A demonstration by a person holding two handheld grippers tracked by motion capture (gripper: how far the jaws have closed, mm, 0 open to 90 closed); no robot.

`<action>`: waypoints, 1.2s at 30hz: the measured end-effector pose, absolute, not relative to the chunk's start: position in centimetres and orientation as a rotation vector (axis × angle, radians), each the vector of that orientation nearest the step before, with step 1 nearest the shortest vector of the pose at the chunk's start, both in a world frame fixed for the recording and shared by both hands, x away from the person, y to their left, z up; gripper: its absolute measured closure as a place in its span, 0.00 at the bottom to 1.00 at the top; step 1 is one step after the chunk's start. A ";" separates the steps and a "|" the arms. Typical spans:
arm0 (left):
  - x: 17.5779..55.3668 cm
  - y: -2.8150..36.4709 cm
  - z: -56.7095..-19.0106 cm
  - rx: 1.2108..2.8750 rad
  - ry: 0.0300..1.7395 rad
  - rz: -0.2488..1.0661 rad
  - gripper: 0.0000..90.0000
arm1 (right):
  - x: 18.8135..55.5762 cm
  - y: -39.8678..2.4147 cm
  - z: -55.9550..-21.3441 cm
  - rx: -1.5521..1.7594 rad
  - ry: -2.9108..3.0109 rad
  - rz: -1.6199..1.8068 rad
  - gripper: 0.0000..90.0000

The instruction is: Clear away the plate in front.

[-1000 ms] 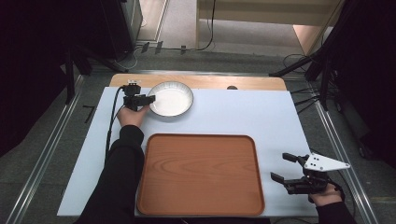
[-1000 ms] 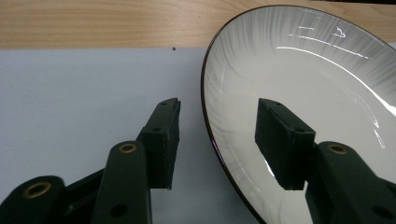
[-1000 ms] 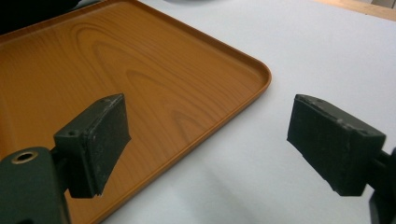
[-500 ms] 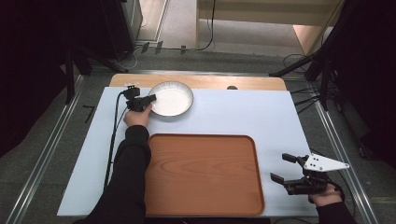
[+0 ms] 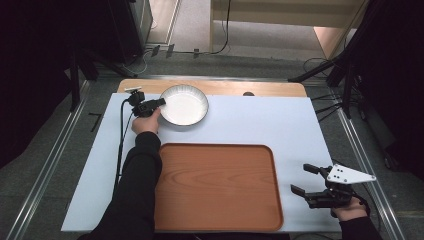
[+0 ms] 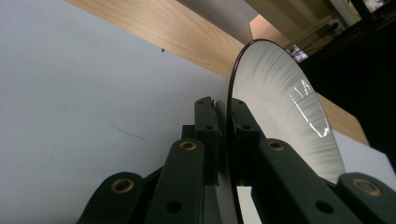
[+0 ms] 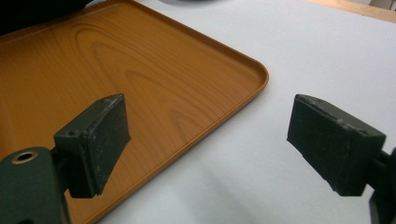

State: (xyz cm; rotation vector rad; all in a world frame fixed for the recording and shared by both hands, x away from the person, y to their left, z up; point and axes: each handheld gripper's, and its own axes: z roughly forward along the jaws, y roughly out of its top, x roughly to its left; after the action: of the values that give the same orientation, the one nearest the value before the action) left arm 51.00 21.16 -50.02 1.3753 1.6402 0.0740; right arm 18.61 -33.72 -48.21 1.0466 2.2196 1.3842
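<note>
Left tool point(image 5: 159, 102) clamped on bowl point(image 5: 184, 104) rim; right tool point(image 5: 306, 178) released, empty.

Bowl: round, shallow, white with fine radial ribbing and a thin dark rim, at 11 o'clock on the bench point(image 5: 260, 120), far of the tray point(image 5: 216, 186). In the left gripper view the left tool point(image 6: 226, 116) has its two flat black jaws pinching the bowl point(image 6: 280, 112) wall, one inside, one outside, at the bowl's 9 o'clock edge. Tray: rectangular, rounded corners, low raised lip, orange-brown wood-grain, centre-near on the bench. Bench top is a smooth pale blue-grey sheet with a bare wood strip along the far edge. Right tool point(image 7: 208, 140) sits at 4 o'clock, just right of the tray point(image 7: 140, 84), its matte rectangular pads wide apart above the bench point(image 7: 299, 51).
</note>
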 end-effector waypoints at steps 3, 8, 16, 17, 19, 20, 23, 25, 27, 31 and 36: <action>50.9 21.5 -49.9 1.375 1.651 0.045 0.95 | 18.7 -33.8 -48.2 1.050 2.219 1.393 0.15; 50.9 22.1 -49.4 1.342 1.663 -0.012 0.95 | 18.9 -33.7 -48.2 1.044 2.219 1.396 0.15; 50.5 22.7 -48.1 1.342 1.635 -0.054 0.94 | 18.8 -33.8 -48.3 1.048 2.222 1.392 0.15; 50.5 22.7 -48.1 1.342 1.635 -0.054 0.94 | 18.8 -33.8 -48.3 1.053 2.222 1.394 0.15; 50.3 22.7 -47.6 1.352 1.625 -0.062 0.94 | 18.7 -33.8 -48.3 1.054 2.221 1.393 0.15; 50.2 22.7 -47.4 1.364 1.622 -0.063 0.94 | 18.8 -33.9 -48.3 1.049 2.220 1.390 0.15; 49.9 22.7 -46.8 1.379 1.607 -0.083 0.94 | 18.7 -33.9 -48.3 1.055 2.214 1.391 0.15; 49.6 22.6 -46.3 1.388 1.598 -0.100 0.94 | 18.6 -33.9 -48.3 1.056 2.214 1.393 0.15; 49.3 22.5 -45.9 1.415 1.580 -0.116 0.94 | 18.5 -34.1 -48.3 1.052 2.211 1.388 0.15; 48.5 22.2 -45.0 1.446 1.549 -0.138 0.94 | 18.3 -34.1 -48.2 1.062 2.202 1.394 0.15; 47.6 21.8 -44.5 1.461 1.523 -0.179 0.94 | 18.3 -34.1 -48.3 1.059 2.199 1.399 0.15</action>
State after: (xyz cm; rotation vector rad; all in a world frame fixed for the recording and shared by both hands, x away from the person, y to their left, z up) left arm 47.64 21.81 -44.47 1.4606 1.5226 -0.1789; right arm 18.33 -34.13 -48.29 1.0593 2.1987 1.3987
